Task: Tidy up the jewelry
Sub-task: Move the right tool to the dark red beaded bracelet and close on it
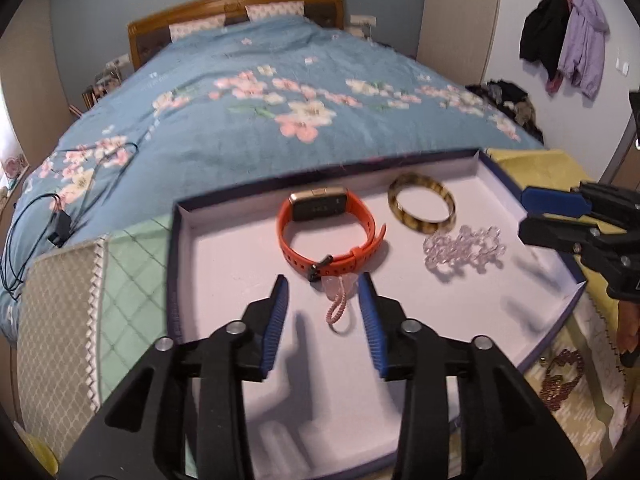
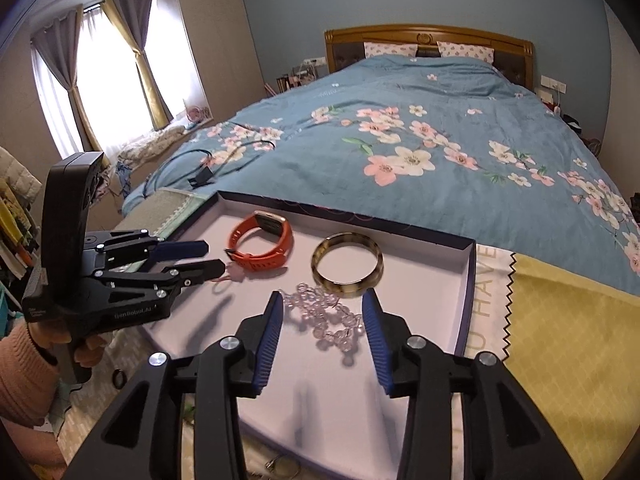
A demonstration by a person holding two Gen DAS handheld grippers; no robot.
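Both tongs hang released over the tray (image 1: 180,248): left tongs (image 1: 324,300) above a pink charm (image 1: 340,304), right tongs (image 2: 323,312) straddling the clear bead bracelet (image 2: 324,316).

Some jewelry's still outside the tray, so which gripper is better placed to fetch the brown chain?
Probably right. The brown chain lies outside the tray on the right gripper side; the left gripper is open over the pink charm.

Shallow white-lined tray (image 1: 224,240) holds orange watch (image 1: 330,232) (strap buckled), tortoiseshell bangle (image 1: 422,204) lying flat beside it, clear bead bracelet (image 1: 464,248) heaped, small pink charm (image 1: 340,300).
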